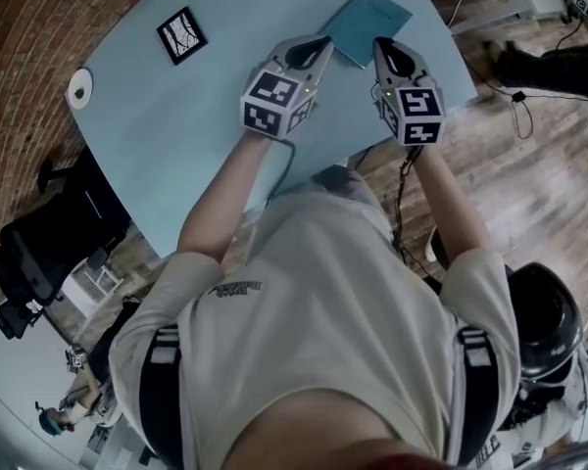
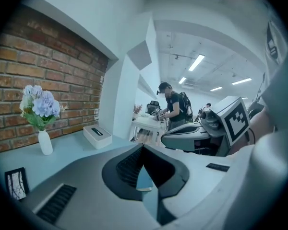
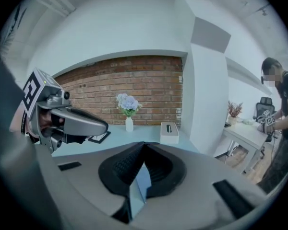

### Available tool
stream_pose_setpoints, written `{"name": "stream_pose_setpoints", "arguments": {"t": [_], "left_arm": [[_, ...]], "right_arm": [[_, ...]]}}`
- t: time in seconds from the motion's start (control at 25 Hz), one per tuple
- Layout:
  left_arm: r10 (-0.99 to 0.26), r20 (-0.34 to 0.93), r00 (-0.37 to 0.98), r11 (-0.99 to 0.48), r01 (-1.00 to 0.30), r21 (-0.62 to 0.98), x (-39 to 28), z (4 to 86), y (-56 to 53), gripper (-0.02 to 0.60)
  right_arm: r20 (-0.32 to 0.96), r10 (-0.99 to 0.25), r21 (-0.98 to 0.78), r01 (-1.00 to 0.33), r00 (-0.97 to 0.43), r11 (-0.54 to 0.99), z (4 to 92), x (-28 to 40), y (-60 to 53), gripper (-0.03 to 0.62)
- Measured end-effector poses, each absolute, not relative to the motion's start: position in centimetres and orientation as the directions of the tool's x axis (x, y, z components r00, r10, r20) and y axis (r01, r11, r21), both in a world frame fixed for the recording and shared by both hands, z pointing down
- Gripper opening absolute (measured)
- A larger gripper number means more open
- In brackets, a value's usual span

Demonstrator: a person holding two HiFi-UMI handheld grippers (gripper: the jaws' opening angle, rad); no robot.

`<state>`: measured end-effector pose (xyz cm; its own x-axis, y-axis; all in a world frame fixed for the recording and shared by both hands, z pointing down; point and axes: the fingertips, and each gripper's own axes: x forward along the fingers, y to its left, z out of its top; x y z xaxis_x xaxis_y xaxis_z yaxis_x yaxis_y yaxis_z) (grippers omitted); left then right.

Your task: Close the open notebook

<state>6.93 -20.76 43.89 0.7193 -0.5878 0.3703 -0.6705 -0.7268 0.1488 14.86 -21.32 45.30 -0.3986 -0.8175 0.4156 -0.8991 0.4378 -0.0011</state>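
Seemingly closed notebook point(image 1: 370, 23) with left gripper point(image 1: 320, 45) and right gripper point(image 1: 383, 47) just beside it, fingers point(image 2: 127, 169) pressed together on nothing; unweighted, the cover could spring open

the notebook point(image 1: 369, 23) lies shut and flat on the pale blue table point(image 1: 176, 125), in the upper middle of the head view. a plain teal-blue cover faces up, no pages showing. it sits cornerwise — one corner pointing down the frame, another near the table's right-hand edge.
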Motion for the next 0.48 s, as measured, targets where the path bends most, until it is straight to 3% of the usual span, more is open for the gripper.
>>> {"name": "stream_pose_setpoints", "arguments": {"t": [0.28,0.48], "left_arm": [[-0.601,0.249,0.759,-0.771,-0.633,0.067,5.8,35.8,-17.8,0.009],[-0.624,0.133,0.77,-0.771,-0.634,0.061,4.5,30.8,-16.1,0.009]], "right_arm": [[0.273,-0.839,-0.126,-0.882,-0.471,0.454,36.9,13.6,-19.2,0.005],[0.207,-0.841,-0.11,-0.866,-0.5,0.488,32.7,12.7,-17.7,0.005]]}}
